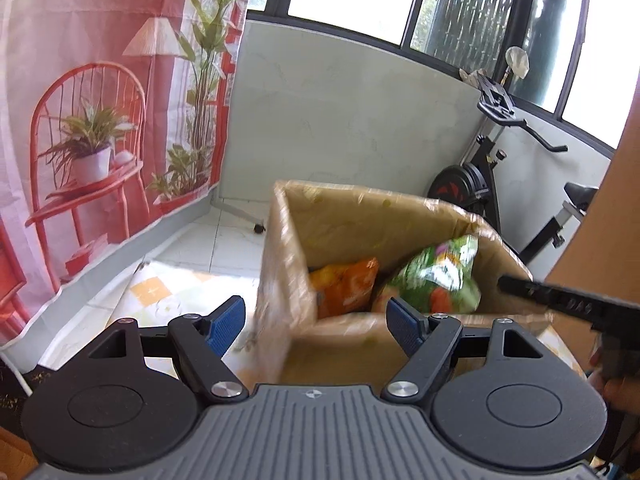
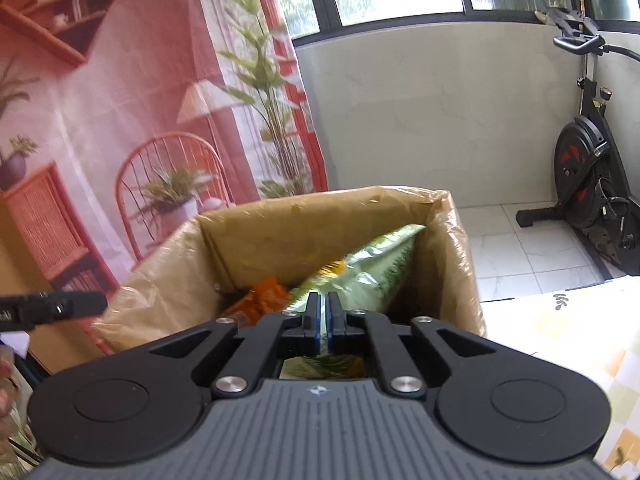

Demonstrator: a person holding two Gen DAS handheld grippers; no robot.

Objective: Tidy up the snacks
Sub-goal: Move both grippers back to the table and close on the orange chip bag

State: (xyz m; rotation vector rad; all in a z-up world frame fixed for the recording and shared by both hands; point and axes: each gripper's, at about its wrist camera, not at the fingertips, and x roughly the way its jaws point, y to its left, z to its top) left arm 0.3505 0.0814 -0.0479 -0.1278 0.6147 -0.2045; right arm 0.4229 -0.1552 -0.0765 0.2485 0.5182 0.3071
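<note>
Starting at the lower left of the left wrist view, the left gripper point(image 1: 316, 316) hangs with its jaws wide apart and nothing between them, beside the near corner of the cardboard box point(image 1: 280, 248) (probably free to steady it). Inside the box lie 2 snacks: an orange bag point(image 1: 344, 284) left of centre and a green bag point(image 1: 436, 276) leaning toward the right wall. In the right wrist view, the right gripper point(image 2: 323, 312) is clenched on the green bag's near edge at frame centre, likely to reposition it.
</note>
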